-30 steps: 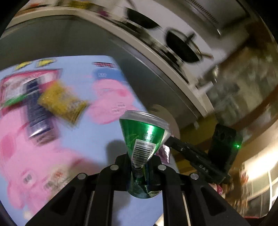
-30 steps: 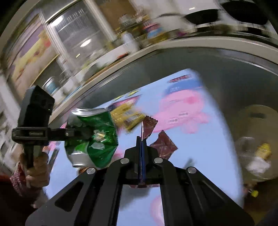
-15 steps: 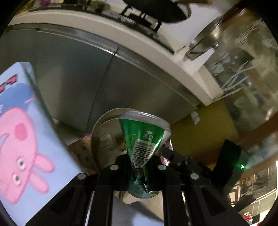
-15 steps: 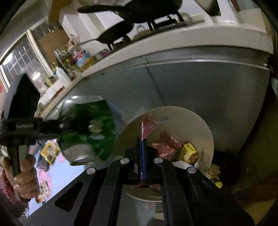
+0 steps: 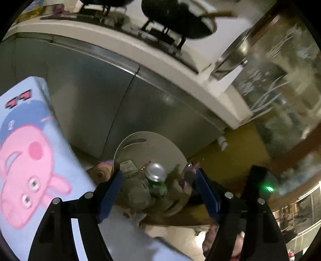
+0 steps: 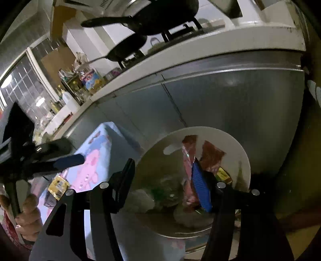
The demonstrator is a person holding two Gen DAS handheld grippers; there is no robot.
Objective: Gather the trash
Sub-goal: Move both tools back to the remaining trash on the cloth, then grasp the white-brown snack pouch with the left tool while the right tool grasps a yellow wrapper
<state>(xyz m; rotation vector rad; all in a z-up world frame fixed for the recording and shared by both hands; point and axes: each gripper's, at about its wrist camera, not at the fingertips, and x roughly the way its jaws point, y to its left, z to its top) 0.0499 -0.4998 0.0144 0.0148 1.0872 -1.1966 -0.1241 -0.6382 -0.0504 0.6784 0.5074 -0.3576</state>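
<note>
A: What surrounds the bin (image 5: 128, 144)?

B: I see grey cabinet doors (image 5: 96, 96) behind it, the cartoon-print bench (image 5: 30, 160) at its left, pans (image 6: 160, 12) on the stove above.

A: Claws?

B: Left claw (image 5: 158, 192) has just been opening, nothing between its pads; the green can (image 5: 156, 178) lies in the bin below. Right claw (image 6: 162, 186) has just been opening too; a pink wrapper (image 6: 187, 160) hangs against its blue pad, over the bin.

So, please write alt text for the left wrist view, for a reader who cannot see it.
The open left gripper hangs above a round trash bin, with a crushed green can in the bin below. A pale blue cartoon-pig cloth lies at left, grey cabinet doors behind.
</note>
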